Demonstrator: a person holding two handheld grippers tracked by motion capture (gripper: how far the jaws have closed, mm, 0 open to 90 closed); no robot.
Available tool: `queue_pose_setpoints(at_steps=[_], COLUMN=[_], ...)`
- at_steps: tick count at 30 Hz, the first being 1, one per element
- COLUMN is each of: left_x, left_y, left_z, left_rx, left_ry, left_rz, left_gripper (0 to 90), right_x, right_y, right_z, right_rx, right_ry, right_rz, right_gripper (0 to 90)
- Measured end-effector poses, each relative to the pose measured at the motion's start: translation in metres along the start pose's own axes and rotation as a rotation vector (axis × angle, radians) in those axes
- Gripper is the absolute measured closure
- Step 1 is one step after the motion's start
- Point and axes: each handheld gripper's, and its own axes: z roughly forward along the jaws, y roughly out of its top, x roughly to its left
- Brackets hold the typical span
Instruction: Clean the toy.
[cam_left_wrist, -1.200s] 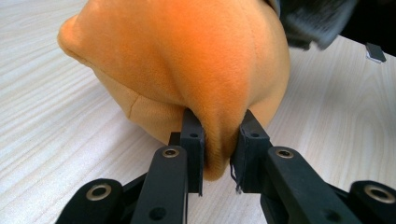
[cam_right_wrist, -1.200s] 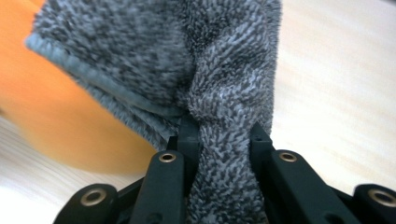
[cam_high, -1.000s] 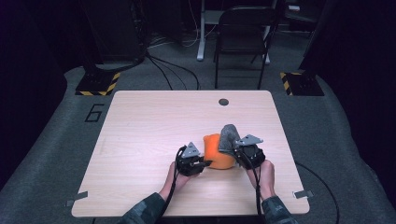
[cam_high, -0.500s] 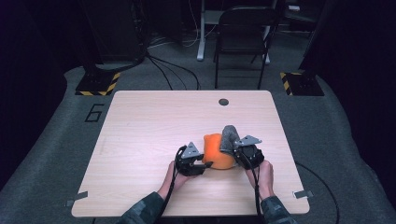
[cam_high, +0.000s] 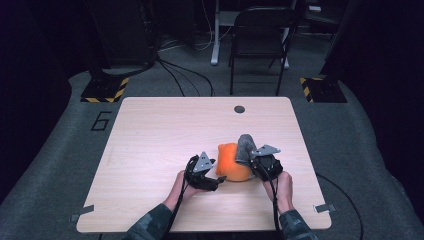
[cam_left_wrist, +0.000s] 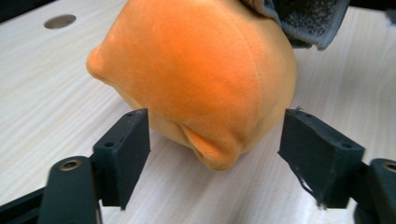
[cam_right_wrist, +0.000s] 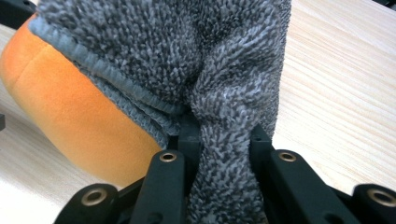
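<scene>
An orange plush toy (cam_high: 231, 161) lies on the wooden table (cam_high: 165, 130) near its front edge, with a grey towelling cloth (cam_high: 245, 146) draped over its right side. My left gripper (cam_left_wrist: 215, 135) stands open at the toy's left end. Its jaws have just been opening, and the toy's (cam_left_wrist: 196, 74) lower nub sits between the pads with a gap on each side. My right gripper (cam_right_wrist: 224, 140) is shut on a bunched fold of the grey cloth (cam_right_wrist: 187, 56), which rises over the orange toy (cam_right_wrist: 70, 116). In the high view it (cam_high: 255, 162) is at the toy's right.
A small round hole (cam_high: 239, 109) marks the far part of the tabletop. A folding chair (cam_high: 260, 30) and floor cables stand beyond the table's far edge. Bare wood stretches to the left and behind the toy.
The left gripper's jaws have spread apart off the orange toy, and the hand has shifted slightly. The right gripper and the cloth have stayed put.
</scene>
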Motion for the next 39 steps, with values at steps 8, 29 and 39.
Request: queue_pose_setpoints(at_steps=[8, 29, 39], left_x=[-0.002, -0.012, -0.01], left_y=[-0.002, -0.013, -0.015], left_z=[0.003, 0.016, 0.016], left_rx=[0.015, -0.021, -0.046], left_ry=[0.043, 0.114, 0.097], left_rz=[0.089, 0.277, 0.226], left_gripper=[17.7, 68.5, 78.5], right_x=[-0.001, -0.007, -0.062], right_y=[0.0, 0.0, -0.029], right_z=[0.001, -0.003, -0.017], right_rx=[-0.002, -0.023, 0.009], right_ry=[0.002, 0.033, -0.03], right_rz=[0.002, 0.035, 0.196], right_gripper=[74.9, 74.8, 74.7])
